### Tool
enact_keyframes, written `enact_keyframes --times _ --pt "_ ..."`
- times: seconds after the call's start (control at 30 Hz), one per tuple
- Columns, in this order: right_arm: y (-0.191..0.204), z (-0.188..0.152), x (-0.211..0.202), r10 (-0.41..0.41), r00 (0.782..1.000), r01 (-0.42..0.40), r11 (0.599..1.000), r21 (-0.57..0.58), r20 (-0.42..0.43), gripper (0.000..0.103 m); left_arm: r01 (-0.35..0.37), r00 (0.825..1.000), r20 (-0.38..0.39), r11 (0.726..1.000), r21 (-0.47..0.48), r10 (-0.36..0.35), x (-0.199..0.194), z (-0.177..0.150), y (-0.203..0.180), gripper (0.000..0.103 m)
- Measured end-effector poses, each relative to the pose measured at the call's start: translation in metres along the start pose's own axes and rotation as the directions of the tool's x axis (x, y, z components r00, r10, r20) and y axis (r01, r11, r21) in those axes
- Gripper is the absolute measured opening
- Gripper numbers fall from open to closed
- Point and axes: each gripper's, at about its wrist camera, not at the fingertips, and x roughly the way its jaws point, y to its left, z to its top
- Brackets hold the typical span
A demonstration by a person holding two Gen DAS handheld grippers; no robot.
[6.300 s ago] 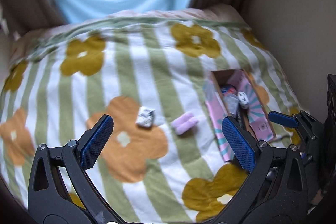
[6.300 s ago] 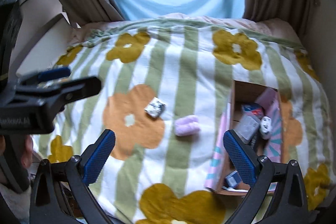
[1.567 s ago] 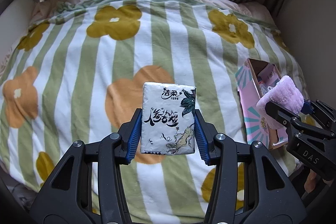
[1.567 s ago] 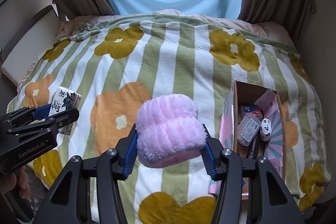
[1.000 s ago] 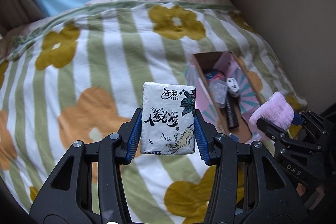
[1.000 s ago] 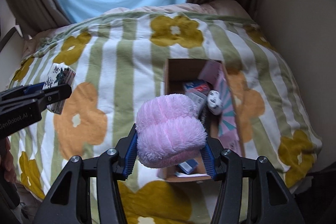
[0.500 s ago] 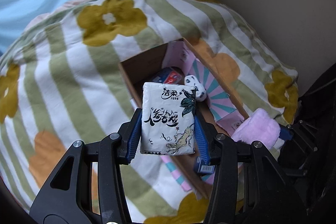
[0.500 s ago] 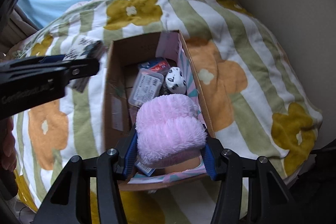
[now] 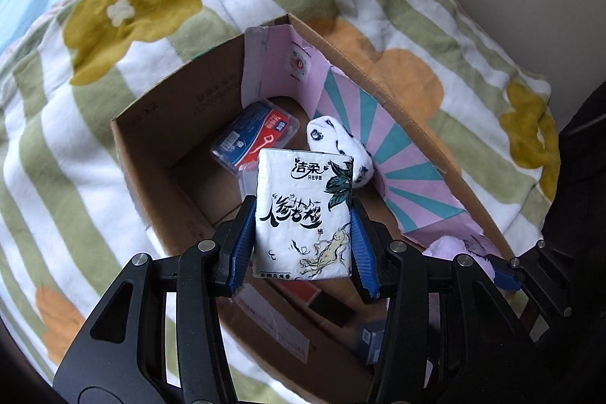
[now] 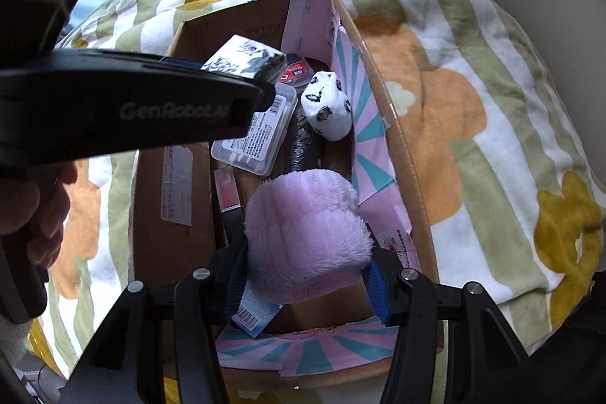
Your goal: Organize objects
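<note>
In the left wrist view, the left gripper (image 9: 303, 245) sits at lower centre with its fingers clenched on a tissue pack (image 9: 303, 214), held upright over the open cardboard box (image 9: 151, 154) on the bed (image 9: 57, 124). Behind the pack lie a blue and red packet (image 9: 253, 135) and a spotted white toy (image 9: 337, 146); bare box floor shows at centre left of the frame. Releasing over that bare patch looks best, low enough that the pack does not bounce off the other things.

In the right wrist view, the right gripper (image 10: 306, 275) at lower centre grasps a pink fluffy bundle (image 10: 306, 237) just above the near end of the box (image 10: 401, 154). The left gripper crosses the upper left of the frame. To my eye the bundle should go down beside the clear case (image 10: 257, 135), and the two drops should be staggered so the tools do not collide.
</note>
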Motion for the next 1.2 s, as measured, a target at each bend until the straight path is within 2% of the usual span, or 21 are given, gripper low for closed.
enact_keyframes --times 0.13,0.17,0.2,0.23,0.27,0.4,0.9,1.2 --pt "0.002 0.003 0.001 0.034 0.999 -0.034 0.999 0.003 -0.005 0.051 0.001 1.000 0.005 1.000 0.012 -0.001 -0.001 0.005 0.000 0.044" --pt "0.002 0.003 0.000 0.042 0.999 -0.042 0.999 0.008 -0.009 0.061 0.001 1.000 0.004 1.000 0.010 -0.001 -0.002 0.007 0.000 0.050" --pt "0.002 0.005 0.001 0.050 0.999 -0.050 0.999 0.009 -0.006 0.077 0.003 1.000 0.002 1.000 0.007 -0.003 -0.004 0.008 -0.001 0.059" --pt "0.003 0.004 -0.001 0.061 0.998 -0.061 0.998 0.008 0.005 0.086 0.002 1.000 0.006 1.000 0.005 -0.002 -0.005 0.009 -0.001 0.095" --pt "0.004 0.003 -0.004 0.067 0.998 -0.067 0.998 0.005 0.019 0.103 -0.007 1.000 0.023 1.000 0.004 0.007 -0.008 0.009 -0.002 0.103" --pt "0.010 0.000 -0.006 0.048 0.998 -0.048 0.999 -0.019 0.027 0.103 -0.006 0.999 0.033 1.000 0.001 0.006 -0.008 0.012 -0.001 0.103" --pt "0.004 -0.001 -0.009 0.054 0.998 -0.055 0.998 0.017 0.032 0.103 -0.015 0.999 0.035 1.000 -0.018 0.016 -0.021 0.011 0.009 0.103" --pt "0.017 0.004 -0.044 0.060 0.995 -0.058 0.998 -0.021 0.075 0.103 -0.021 0.996 0.085 0.999 -0.039 0.024 -0.065 0.008 0.008 0.103"
